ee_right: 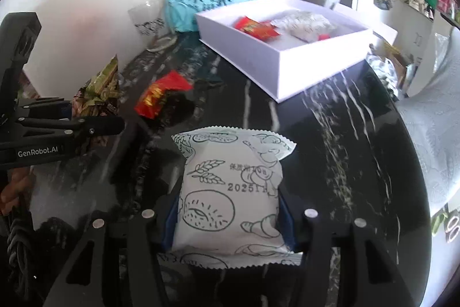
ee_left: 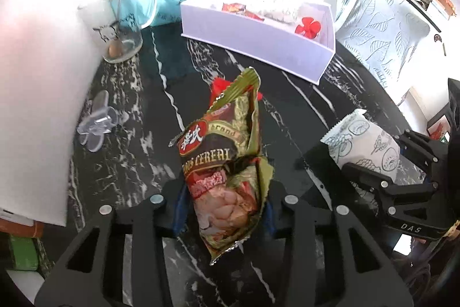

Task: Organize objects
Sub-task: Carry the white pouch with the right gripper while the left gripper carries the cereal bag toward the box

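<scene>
Black marble table (ee_right: 330, 134) with a white box (ee_right: 287, 59) at the far side. Left gripper (ee_left: 222, 209) clamped on a green-and-brown cereal packet (ee_left: 227, 157), standing upright between the pads. Right gripper (ee_right: 227, 217) clamped on a white snack pouch (ee_right: 230, 192). Red wrapper (ee_right: 161, 94) lying loose before the box.

"CEREAL" on green sachet (ee_left: 227, 163); "2025" on white packet (ee_right: 230, 192); gripper (ee_right: 95, 128): "GenRobot.AI".

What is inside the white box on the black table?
Inside the white box I see red snack packets, a pale crinkled bag and a red flower-shaped thing. Whatever lies under these, or behind the near wall, is covered.
</scene>
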Demonstrator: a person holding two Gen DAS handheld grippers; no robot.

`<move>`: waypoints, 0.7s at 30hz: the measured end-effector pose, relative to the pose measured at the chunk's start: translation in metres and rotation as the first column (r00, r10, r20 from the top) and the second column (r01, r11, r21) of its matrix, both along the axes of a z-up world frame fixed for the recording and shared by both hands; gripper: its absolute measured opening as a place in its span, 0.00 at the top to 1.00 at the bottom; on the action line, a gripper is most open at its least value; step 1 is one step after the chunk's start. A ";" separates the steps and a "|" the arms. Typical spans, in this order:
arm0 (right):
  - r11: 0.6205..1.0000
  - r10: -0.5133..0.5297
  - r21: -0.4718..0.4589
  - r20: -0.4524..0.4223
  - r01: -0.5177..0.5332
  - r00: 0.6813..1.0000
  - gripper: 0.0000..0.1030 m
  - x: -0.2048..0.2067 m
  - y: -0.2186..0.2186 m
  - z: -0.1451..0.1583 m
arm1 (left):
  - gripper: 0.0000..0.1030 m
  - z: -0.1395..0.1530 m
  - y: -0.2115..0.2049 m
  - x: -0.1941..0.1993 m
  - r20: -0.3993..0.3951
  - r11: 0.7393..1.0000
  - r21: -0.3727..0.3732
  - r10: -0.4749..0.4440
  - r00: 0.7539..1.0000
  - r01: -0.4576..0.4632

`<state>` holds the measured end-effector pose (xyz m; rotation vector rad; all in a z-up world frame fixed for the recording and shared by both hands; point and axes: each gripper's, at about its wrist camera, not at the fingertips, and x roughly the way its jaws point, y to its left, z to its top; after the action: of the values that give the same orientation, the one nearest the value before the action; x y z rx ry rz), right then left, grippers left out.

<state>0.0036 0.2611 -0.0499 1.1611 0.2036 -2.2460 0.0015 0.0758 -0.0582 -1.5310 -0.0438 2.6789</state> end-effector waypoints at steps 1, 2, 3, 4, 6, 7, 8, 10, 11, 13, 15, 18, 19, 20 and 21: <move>1.000 0.007 0.000 -0.013 -0.007 1.000 0.44 0.000 -0.002 0.004 | 0.62 0.003 -0.001 0.001 -0.005 1.000 0.001 0.002 1.000 -0.002; 1.000 0.012 0.000 -0.024 -0.012 1.000 0.44 0.000 -0.004 0.008 | 0.62 0.005 -0.001 0.003 -0.008 1.000 0.002 0.002 1.000 -0.002; 1.000 0.019 -0.003 -0.034 -0.019 0.999 0.44 0.000 -0.006 0.012 | 0.62 0.008 -0.001 0.006 -0.011 1.000 0.006 0.005 1.000 -0.005; 1.000 0.028 -0.009 -0.043 -0.029 0.999 0.44 0.000 -0.007 0.016 | 0.62 0.011 -0.003 0.008 -0.014 1.000 0.014 0.005 1.000 -0.005; 0.999 0.040 -0.015 -0.061 -0.041 0.997 0.44 0.000 -0.009 0.024 | 0.62 0.016 -0.004 0.009 -0.022 1.000 0.027 0.003 1.000 -0.002; 0.999 0.045 -0.012 -0.073 -0.046 0.996 0.44 0.000 -0.010 0.027 | 0.62 0.020 -0.004 0.009 -0.030 1.000 0.025 0.001 1.000 0.000; 0.999 0.050 -0.010 -0.083 -0.051 0.995 0.44 0.000 -0.010 0.030 | 0.62 0.023 -0.004 0.009 -0.036 1.000 0.023 0.002 0.999 -0.002; 0.998 0.060 -0.014 -0.098 -0.061 0.993 0.44 0.000 -0.011 0.037 | 0.62 0.029 -0.003 0.009 -0.051 1.000 0.020 -0.002 0.999 0.003; 0.998 0.064 -0.016 -0.104 -0.066 0.993 0.44 -0.001 -0.011 0.039 | 0.62 0.032 -0.002 0.008 -0.057 1.000 0.019 -0.005 0.998 0.007; 0.997 0.067 -0.017 -0.113 -0.069 0.991 0.44 -0.001 -0.010 0.044 | 0.62 0.037 0.001 0.006 -0.066 1.000 0.011 -0.013 0.998 0.014; 0.997 0.066 -0.019 -0.120 -0.069 0.991 0.44 -0.001 -0.007 0.047 | 0.62 0.040 0.004 0.004 -0.073 1.000 0.005 -0.023 0.997 0.023; 0.996 0.068 -0.048 -0.102 -0.073 0.992 0.44 -0.004 -0.002 0.049 | 0.62 0.042 0.012 -0.001 -0.077 0.999 0.009 -0.043 0.996 0.044; 0.996 0.065 -0.053 -0.099 -0.071 0.993 0.44 -0.004 0.000 0.049 | 0.62 0.042 0.014 -0.003 -0.078 0.999 0.011 -0.051 0.996 0.052; 0.996 0.060 -0.053 -0.101 -0.065 0.993 0.44 -0.005 0.002 0.050 | 0.62 0.042 0.018 -0.006 -0.078 0.998 0.010 -0.059 0.995 0.060; 0.997 0.050 -0.047 -0.107 -0.056 0.993 0.44 -0.006 0.005 0.050 | 0.62 0.041 0.021 -0.008 -0.077 0.998 0.007 -0.063 0.995 0.064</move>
<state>-0.0021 0.2662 0.0003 1.0007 0.2165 -2.2545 -0.0062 0.0965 -0.0170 -1.4003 -0.0039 2.6810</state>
